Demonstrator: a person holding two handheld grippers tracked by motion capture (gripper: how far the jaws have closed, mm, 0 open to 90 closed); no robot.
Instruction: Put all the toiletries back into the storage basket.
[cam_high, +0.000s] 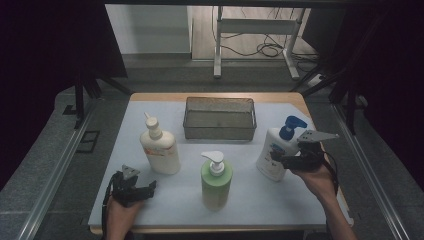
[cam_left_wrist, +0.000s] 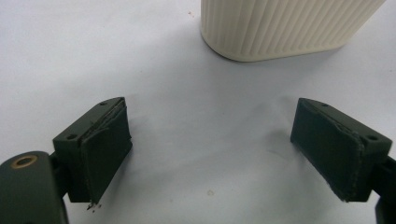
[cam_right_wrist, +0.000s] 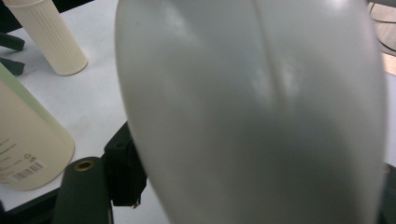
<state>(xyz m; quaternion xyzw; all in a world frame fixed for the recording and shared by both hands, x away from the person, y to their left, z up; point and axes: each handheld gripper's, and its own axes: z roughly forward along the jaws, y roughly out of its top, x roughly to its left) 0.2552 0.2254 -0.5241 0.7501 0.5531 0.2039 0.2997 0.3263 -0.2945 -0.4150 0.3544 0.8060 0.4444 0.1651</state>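
Right gripper (cam_high: 278, 159) has its fingers around the white pump bottle with the blue top (cam_high: 274, 152) at the worktop's (cam_high: 250, 200) right side, looks clamped though the pads are mostly hidden. Left gripper (cam_left_wrist: 212, 149) sits with fingers wide apart, near the cream ribbed bottle (cam_left_wrist: 280, 28).

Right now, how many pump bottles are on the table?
3: a cream ribbed bottle at left, a green bottle front centre, and a white bottle with a blue pump at right, between the right tool jaws.

A wooden table (cam_high: 295, 98) carries a white sheet (cam_high: 260, 195). On it stand a grey wire-mesh basket (cam_high: 220, 131), a ribbed cream bottle (cam_high: 160, 150), a green pump bottle (cam_high: 216, 181) and a white blue-pump bottle (cam_high: 272, 152), possibly lifted.
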